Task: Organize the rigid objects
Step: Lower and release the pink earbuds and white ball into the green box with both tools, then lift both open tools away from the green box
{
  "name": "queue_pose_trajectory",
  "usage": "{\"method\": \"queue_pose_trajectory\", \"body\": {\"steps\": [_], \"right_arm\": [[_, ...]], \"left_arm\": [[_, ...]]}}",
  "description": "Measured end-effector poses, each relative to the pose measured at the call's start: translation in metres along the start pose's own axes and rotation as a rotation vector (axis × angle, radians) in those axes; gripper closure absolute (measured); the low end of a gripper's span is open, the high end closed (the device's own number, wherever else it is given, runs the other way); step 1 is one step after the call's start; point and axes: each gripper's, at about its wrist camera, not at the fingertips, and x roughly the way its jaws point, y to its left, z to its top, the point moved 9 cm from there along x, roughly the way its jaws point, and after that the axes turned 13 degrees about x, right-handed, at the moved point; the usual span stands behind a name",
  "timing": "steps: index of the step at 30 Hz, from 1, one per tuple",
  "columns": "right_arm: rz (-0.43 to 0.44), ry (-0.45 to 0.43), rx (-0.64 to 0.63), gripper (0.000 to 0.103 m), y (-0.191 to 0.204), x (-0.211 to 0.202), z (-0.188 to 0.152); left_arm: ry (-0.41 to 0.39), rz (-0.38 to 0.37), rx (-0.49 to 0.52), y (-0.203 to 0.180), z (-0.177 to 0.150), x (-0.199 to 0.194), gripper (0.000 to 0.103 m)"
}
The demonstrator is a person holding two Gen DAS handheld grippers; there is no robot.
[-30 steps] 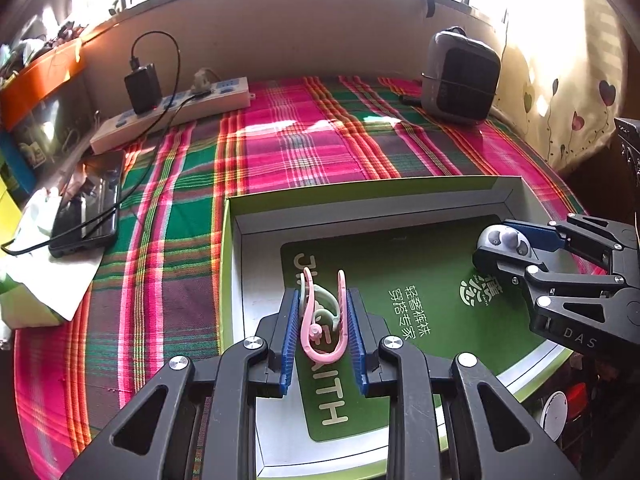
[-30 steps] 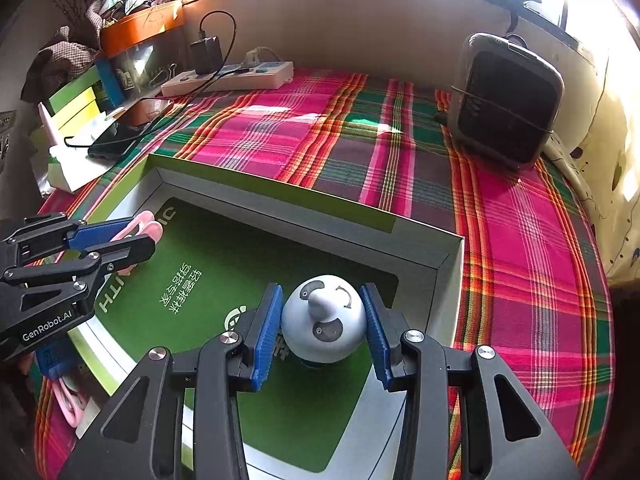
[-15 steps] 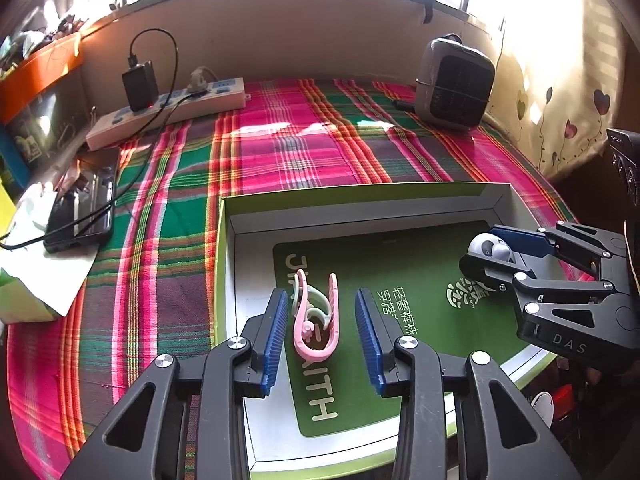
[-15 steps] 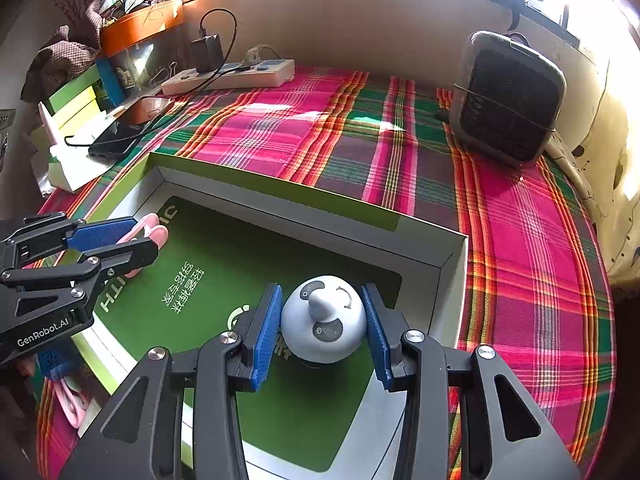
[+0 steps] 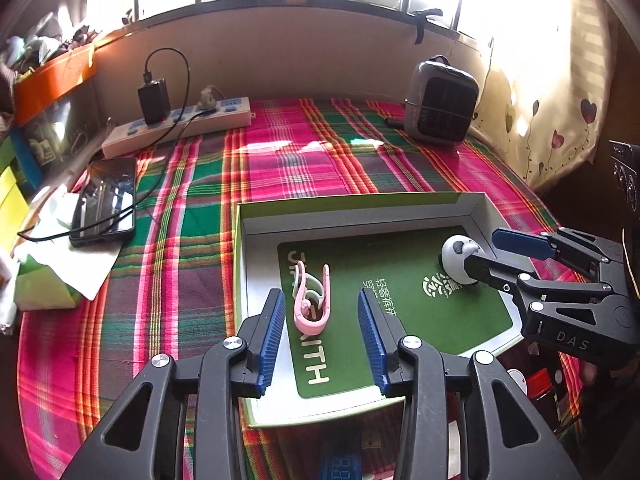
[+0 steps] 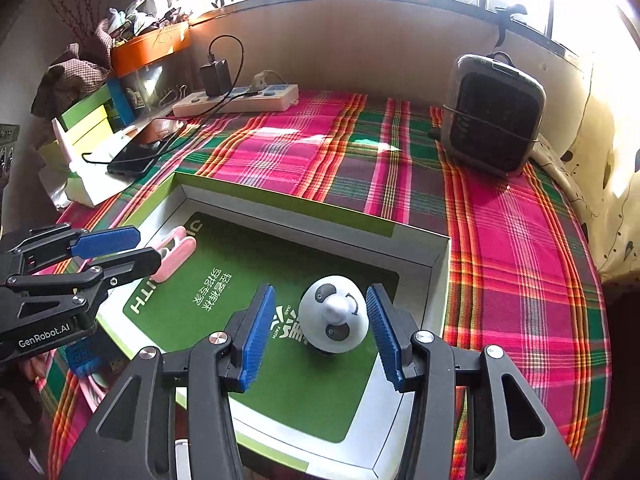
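Box [image 5: 360, 208] as landmark: we see the pink clip [image 5: 312, 300] lying in its left half, long axis along the left gripper [image 5: 322, 334], and the panda toy [image 6: 333, 314] right; both grippers, right gripper [image 6: 320, 336] included, have just been opening, pads clear.

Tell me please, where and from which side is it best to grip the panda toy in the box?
Grip the panda toy across its round body at the widest part, from above, one pad on each side. Its dome narrows upward, so a high grip may slip.
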Motion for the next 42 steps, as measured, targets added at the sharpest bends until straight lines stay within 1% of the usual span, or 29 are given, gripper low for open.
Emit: {"method": "queue_pose_trajectory", "body": {"steps": [12, 18, 25, 31, 37, 42], "right_arm": [[0.002, -0.045, 0.049, 0.054, -0.003, -0.037, -0.018], [-0.007, -0.078, 0.079, 0.054, -0.011, -0.059, -0.033], [-0.013, -0.113, 0.121, 0.054, -0.02, -0.081, -0.051], [-0.037, -0.13, 0.165, 0.054, -0.034, -0.096, -0.071], [-0.082, -0.116, 0.19, 0.054, -0.048, -0.099, -0.093], [-0.079, -0.092, 0.198, 0.054, -0.049, -0.095, -0.104]], "left_arm": [[-0.04, 0.005, -0.044, 0.006, -0.023, -0.037, 0.066], [-0.053, 0.004, -0.07, 0.011, -0.042, -0.053, 0.065], [-0.062, 0.004, -0.117, 0.017, -0.066, -0.067, 0.065], [-0.049, -0.004, -0.159, 0.02, -0.086, -0.069, 0.065], [-0.033, -0.018, -0.175, 0.018, -0.098, -0.067, 0.065], [-0.029, -0.021, -0.181, 0.017, -0.103, -0.067, 0.065]]}}
